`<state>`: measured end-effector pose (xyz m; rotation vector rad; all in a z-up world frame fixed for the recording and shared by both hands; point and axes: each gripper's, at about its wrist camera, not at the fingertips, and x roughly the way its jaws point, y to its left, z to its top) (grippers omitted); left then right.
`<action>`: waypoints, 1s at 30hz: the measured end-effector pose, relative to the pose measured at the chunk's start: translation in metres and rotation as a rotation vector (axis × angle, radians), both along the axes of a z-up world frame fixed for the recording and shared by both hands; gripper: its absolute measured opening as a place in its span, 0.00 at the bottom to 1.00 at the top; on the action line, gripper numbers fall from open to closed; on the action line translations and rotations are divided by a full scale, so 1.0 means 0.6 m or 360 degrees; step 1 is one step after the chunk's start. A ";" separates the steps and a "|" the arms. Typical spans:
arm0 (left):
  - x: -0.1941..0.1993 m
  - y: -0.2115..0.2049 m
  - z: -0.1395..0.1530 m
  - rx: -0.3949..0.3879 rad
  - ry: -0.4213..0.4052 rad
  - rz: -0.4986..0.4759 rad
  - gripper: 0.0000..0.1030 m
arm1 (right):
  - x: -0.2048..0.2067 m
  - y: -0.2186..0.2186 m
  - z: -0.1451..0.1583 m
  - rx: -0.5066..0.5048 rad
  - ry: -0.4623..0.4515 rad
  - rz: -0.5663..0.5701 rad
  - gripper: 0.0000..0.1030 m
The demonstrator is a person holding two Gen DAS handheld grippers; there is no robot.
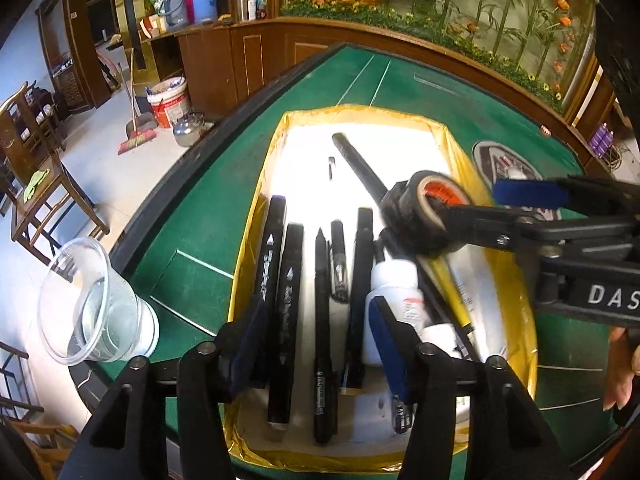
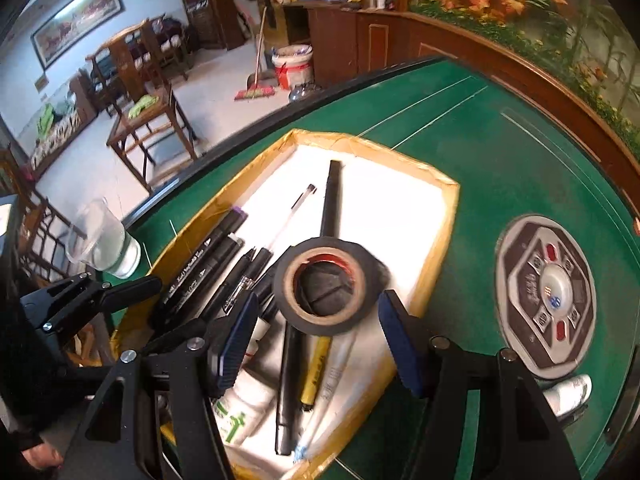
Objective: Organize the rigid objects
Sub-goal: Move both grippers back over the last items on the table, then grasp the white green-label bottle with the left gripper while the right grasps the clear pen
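Note:
A yellow-edged white tray (image 1: 516,280) (image 2: 446,216) sits on the green table and holds several black markers and pens (image 1: 290,280) (image 2: 200,276), a white bottle (image 1: 394,280) (image 2: 240,408), a yellow pen (image 2: 314,372) and a long black rod (image 1: 360,164) (image 2: 331,200). A roll of black tape (image 1: 424,216) (image 2: 326,286) is over the tray's right part, blurred. My right gripper (image 2: 316,336) (image 1: 484,204) is open, its fingers either side of and just behind the roll. My left gripper (image 1: 316,336) is open and empty above the tray's near end.
A clear plastic cup (image 1: 92,304) (image 2: 102,244) stands at the table's left edge. A round control panel (image 2: 546,296) is set into the table right of the tray. A small white tube (image 2: 570,394) lies beside it. Chairs, a broom and a bucket are on the floor beyond.

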<state>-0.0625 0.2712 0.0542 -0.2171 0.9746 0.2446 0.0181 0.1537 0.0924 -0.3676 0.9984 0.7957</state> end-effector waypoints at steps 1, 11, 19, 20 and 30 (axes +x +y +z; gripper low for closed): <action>0.001 -0.003 0.003 0.0007 -0.0006 -0.0005 0.61 | 0.002 -0.008 0.003 0.0013 0.0007 -0.0014 0.60; 0.007 -0.061 0.049 0.0066 -0.0133 -0.0068 0.61 | 0.044 -0.158 0.002 0.0112 0.0125 -0.0303 0.60; 0.026 -0.125 0.085 0.0072 -0.0213 -0.0193 0.62 | 0.080 -0.279 -0.073 0.0018 0.0299 -0.0536 0.60; 0.030 -0.138 0.086 0.0071 -0.0212 -0.0221 0.62 | 0.083 -0.290 -0.082 0.0020 0.0325 -0.0548 0.60; 0.066 -0.247 0.094 0.0017 -0.0187 -0.0479 0.67 | 0.085 -0.397 -0.115 0.0004 0.0404 -0.0706 0.60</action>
